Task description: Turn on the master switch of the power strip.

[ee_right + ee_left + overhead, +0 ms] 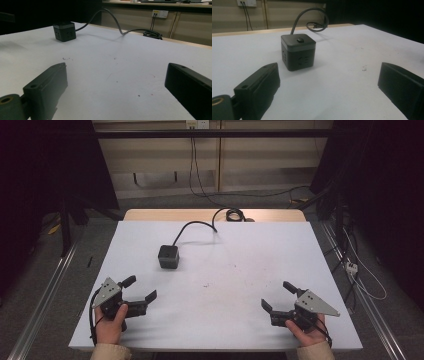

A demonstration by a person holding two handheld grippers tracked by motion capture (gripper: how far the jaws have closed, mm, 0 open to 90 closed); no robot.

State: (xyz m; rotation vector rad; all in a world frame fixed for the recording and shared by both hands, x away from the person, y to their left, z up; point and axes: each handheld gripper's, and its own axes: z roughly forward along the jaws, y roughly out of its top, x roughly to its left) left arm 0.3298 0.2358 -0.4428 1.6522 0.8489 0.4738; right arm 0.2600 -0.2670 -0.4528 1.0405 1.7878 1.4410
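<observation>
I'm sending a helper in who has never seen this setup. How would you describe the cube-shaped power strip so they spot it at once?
Start at the white rectangular table. On its left half, beyond the left gripper, stands a small dark grey plastic socket cube with a button on top and outlets in its sides. Its thick dark cable arches back to a coil at the far edge; it stands on the table apart from both grippers.

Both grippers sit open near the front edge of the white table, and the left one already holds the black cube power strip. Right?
Not quite. The left gripper holds nothing: in the left gripper view its jaws stand wide apart with the cube power strip untouched farther up the table. The right gripper is open too.
</observation>
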